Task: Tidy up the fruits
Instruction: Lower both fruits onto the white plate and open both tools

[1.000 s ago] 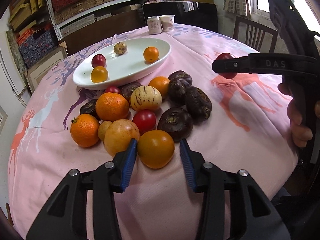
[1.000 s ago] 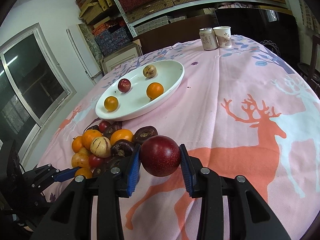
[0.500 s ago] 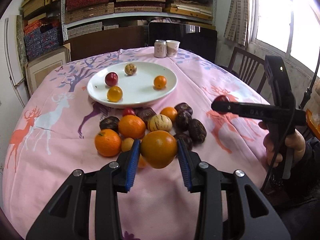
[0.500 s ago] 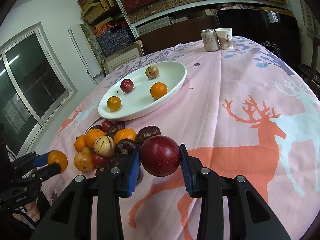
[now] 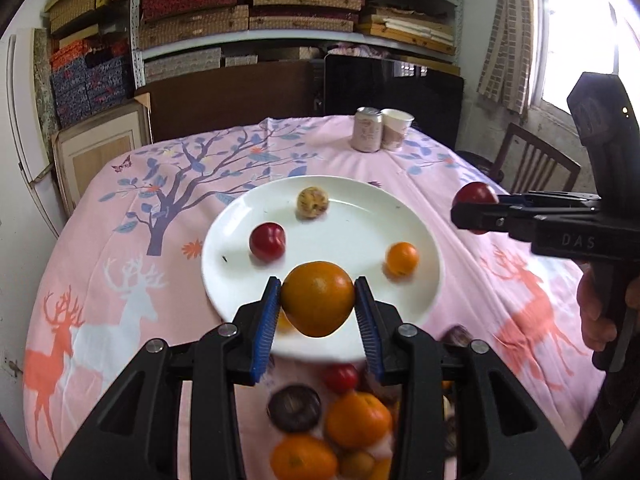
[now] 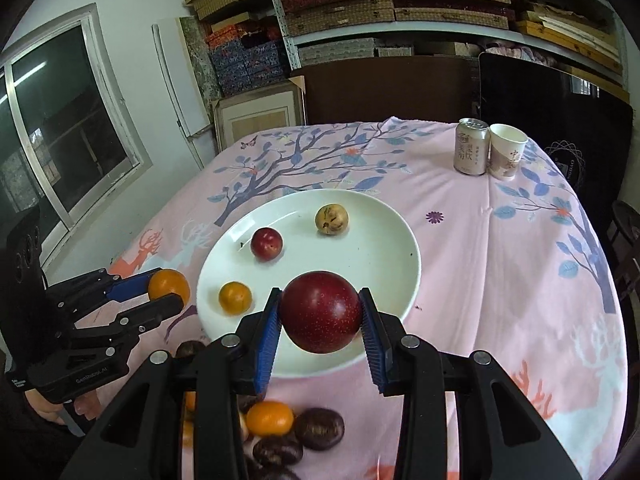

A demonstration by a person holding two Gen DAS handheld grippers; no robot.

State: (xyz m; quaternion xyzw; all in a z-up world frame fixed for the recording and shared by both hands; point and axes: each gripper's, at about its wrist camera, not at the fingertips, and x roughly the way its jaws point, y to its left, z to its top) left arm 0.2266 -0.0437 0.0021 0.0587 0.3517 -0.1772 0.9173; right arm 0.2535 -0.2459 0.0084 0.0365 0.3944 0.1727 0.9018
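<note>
My left gripper (image 5: 317,308) is shut on an orange fruit (image 5: 317,298) and holds it in the air over the near rim of the white plate (image 5: 232,240). My right gripper (image 6: 320,316) is shut on a dark red plum (image 6: 321,312), held above the plate's near edge (image 6: 404,240). On the plate lie a red plum (image 5: 267,241), a speckled yellow fruit (image 5: 312,202) and a small orange (image 5: 402,258). In the right wrist view the left gripper (image 6: 168,294) shows at the plate's left side. Loose oranges (image 5: 358,420) and dark fruits (image 6: 318,428) lie on the cloth below both grippers.
A drink can (image 6: 471,152) and a paper cup (image 6: 506,157) stand at the table's far side. A wooden chair (image 5: 532,164) stands at the right. Shelves with boxes fill the back wall. The pink tablecloth (image 5: 120,264) covers the round table.
Both grippers have risen and moved forward toward the plate, each carrying its fruit. The fruit pile has slid below the fingers in both views.
</note>
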